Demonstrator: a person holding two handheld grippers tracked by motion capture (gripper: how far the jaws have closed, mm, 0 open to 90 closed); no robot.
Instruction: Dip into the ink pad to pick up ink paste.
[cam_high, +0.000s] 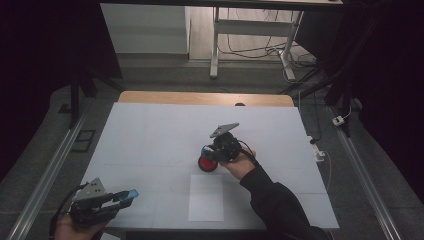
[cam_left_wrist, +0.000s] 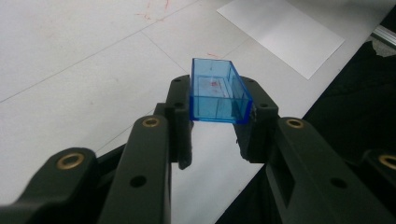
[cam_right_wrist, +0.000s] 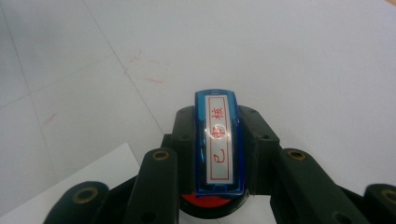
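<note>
Gripping stamp (cam_right_wrist: 218, 147) by its blue body, right tongs (cam_right_wrist: 217, 140) clamped mid-desk; left tongs (cam_left_wrist: 218, 109) clamped on cap (cam_left_wrist: 217, 91) near front-left corner. Hard, light, slippery plastic; hold flat sides.

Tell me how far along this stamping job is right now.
Done: the blue cap is off, gripped in the left tool. In hand: the right tool grips the stamp, red base down on the table beside the white sheet. Left: stamping the sheet, then recapping.
</note>
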